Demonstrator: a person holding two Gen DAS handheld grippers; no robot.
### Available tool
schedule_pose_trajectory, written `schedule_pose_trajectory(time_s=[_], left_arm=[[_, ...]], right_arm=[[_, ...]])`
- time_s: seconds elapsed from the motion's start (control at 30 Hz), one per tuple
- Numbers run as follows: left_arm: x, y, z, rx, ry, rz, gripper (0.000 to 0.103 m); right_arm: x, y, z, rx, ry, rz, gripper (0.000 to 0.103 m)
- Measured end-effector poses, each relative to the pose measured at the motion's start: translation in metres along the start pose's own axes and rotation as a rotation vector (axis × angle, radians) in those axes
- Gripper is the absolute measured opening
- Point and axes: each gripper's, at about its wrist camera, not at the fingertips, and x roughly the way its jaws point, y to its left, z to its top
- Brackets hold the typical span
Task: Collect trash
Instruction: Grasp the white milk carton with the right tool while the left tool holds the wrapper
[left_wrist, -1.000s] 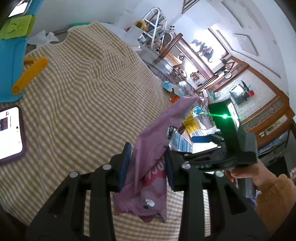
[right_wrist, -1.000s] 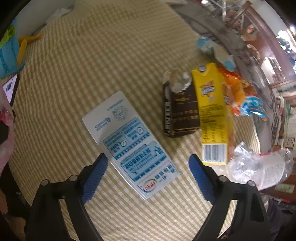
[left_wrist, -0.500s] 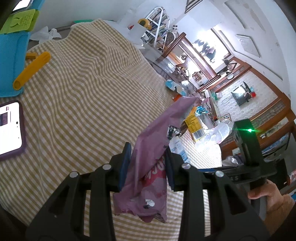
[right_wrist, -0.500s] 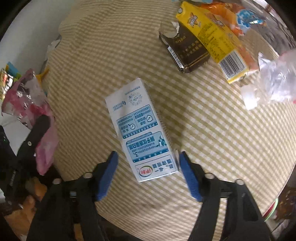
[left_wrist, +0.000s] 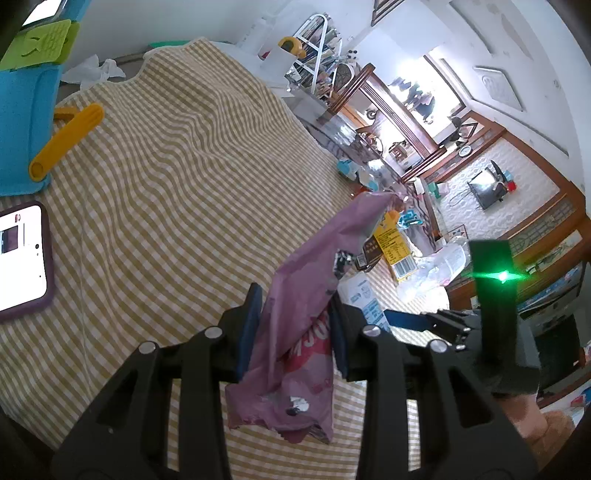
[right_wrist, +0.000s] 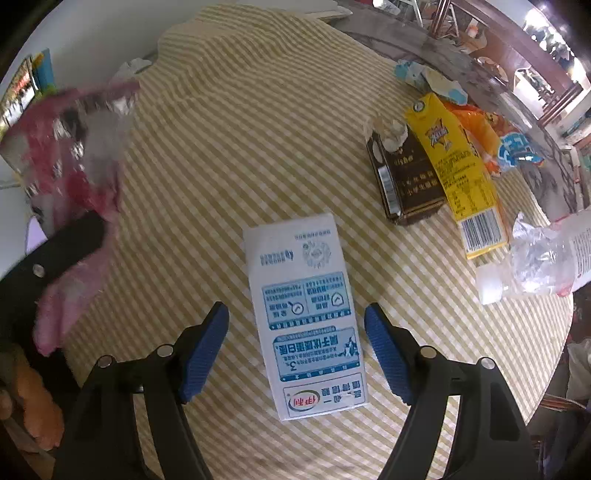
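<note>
My left gripper (left_wrist: 295, 299) is shut on a crumpled pink-purple snack bag (left_wrist: 295, 339), held up over the checked tablecloth (left_wrist: 184, 166). The same bag (right_wrist: 74, 155) shows blurred at the left of the right wrist view. A white and blue milk carton (right_wrist: 306, 295) lies flat on the cloth. My right gripper (right_wrist: 297, 312) points down over it, one blue pad on each side. Its jaws are closing, and a strip of cloth still shows between each pad and the carton. In the left wrist view the right gripper (left_wrist: 406, 319) is at the right, in a person's hand.
Beyond the milk carton lie a brown carton (right_wrist: 406, 177), a yellow carton (right_wrist: 458, 173), an orange wrapper (right_wrist: 480, 133) and a crushed clear bottle (right_wrist: 535, 254) near the table's right edge. A phone (left_wrist: 22, 258), a yellow tool (left_wrist: 66, 140) and a blue mat (left_wrist: 22, 129) sit at the left.
My right gripper has swung and rolled so the milk carton now lies lengthwise between its pads, and the jaws have narrowed. The left gripper and its bag have kept still.
</note>
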Motion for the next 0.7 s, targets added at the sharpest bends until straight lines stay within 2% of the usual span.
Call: schedule_pose_trajectory(time_s=[0.07,0.27,0.47,0.7], left_arm=[[0.000,0.000,0.000,0.005,0.000,0.004,0.033],[0.003,-0.002,0.000,0.017,0.008,0.009,0.033],[0.008,-0.007,-0.001,0.041,0.014,0.015,0.033],[0.012,-0.012,-0.003,0.081,0.018,0.032,0.033]], right_arm=[[0.001,0.001,-0.005,0.026,-0.019,0.003,0.054],[-0.024,-0.020,-0.043,0.127,-0.104,0.067,0.054],[-0.053,-0.035,-0.089,0.304,-0.239,0.153,0.054],[-0.068,-0.038,-0.125,0.464,-0.331,0.234,0.054]])
